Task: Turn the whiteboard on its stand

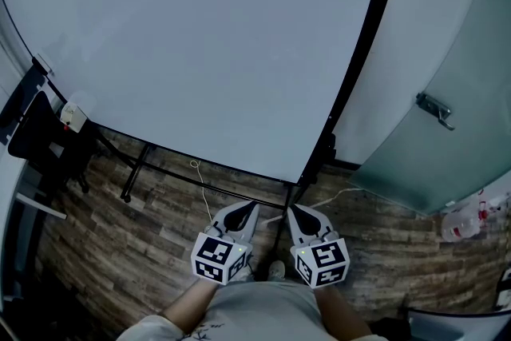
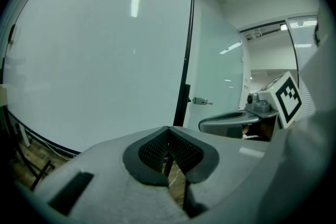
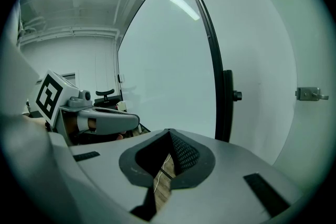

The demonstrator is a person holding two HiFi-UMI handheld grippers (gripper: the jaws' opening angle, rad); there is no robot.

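We hold both grippers low and side by side, tips pointing forward over the wooden floor [image 1: 152, 243]. The left gripper [image 1: 250, 209] has its jaws together with nothing between them. The right gripper [image 1: 294, 211] is likewise closed and empty. The whiteboard [image 1: 207, 44] stands ahead of and above both, and neither gripper touches it. Most of its white face spreads ahead of and to the left of the left gripper. The black upright of its stand [image 1: 321, 154] rises just beyond the right gripper's tip. A frosted glass door [image 1: 467, 84] lies further to that gripper's right.
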